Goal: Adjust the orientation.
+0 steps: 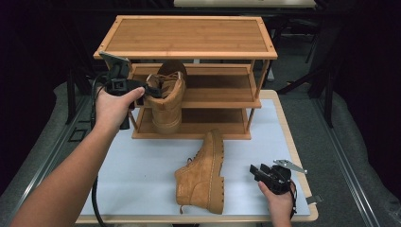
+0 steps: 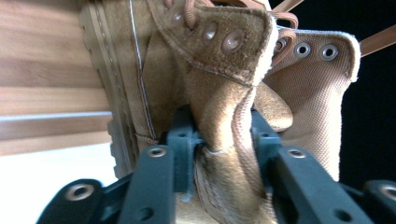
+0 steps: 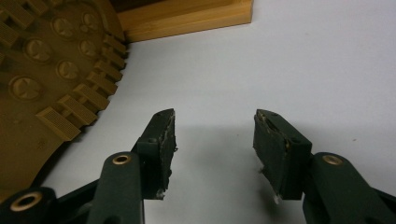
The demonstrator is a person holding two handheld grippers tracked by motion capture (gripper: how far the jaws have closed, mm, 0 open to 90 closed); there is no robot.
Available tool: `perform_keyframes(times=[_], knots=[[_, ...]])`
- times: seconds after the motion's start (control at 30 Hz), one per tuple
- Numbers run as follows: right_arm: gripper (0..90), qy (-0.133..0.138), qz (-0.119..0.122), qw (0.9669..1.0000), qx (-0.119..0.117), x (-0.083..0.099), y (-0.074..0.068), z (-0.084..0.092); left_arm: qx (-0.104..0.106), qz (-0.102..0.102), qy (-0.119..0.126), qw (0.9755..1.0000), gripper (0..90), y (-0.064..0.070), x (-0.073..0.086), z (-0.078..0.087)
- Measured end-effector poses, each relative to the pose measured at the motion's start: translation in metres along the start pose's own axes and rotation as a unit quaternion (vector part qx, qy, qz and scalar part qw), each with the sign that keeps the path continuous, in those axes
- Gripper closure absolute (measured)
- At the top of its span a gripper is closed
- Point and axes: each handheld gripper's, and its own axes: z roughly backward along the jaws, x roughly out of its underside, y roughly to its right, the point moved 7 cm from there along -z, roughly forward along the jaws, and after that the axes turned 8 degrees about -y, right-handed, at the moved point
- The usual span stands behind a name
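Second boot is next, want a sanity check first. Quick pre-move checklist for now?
1. First boot on the rack's bottom shelf: ok, it stands upright.
2. Left gripper clear of that boot: not ok, collar flap lies between the jaws; whether the pads press cannot be told.
3. Right gripper free to pick: ok, open, nothing between the jaws.
4. Second boot reachable: ok, lies on its side on the table beside the right gripper.
5. Shelf room beside the first boot: ok, bare wood to its right.

Rack [image 1: 255, 85] w/ boot [image 1: 168, 101] blocks rear; fallen boot [image 1: 203, 172] mid-table (right side free).
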Motion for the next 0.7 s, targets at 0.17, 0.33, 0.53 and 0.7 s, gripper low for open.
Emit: perform_keyframes(times=[0.17,0.33,0.53,0.7], knots=[[48.2,0.002,0.001,1.0,0.0,0.0,0.0,0.0,-0.011,-0.035,0.009,0.9993,53.7,0.003,0.001,0.002],[48.2,-0.002,0.004,1.0,0.003,0.0,-0.001,0.0,0.003,-0.053,0.013,0.9985,48.2,0.009,0.001,0.017],[48.1,0.0,0.012,0.9999,0.007,0.0,-0.003,0.002,0.02,-0.08,0.03,0.9961,48.5,0.002,0.016,0.053],[49.4,0.001,0.029,0.9996,0.004,-0.002,-0.011,0.005,0.0,-0.11,0.043,0.993,50.6,-0.032,0.045,0.061]])
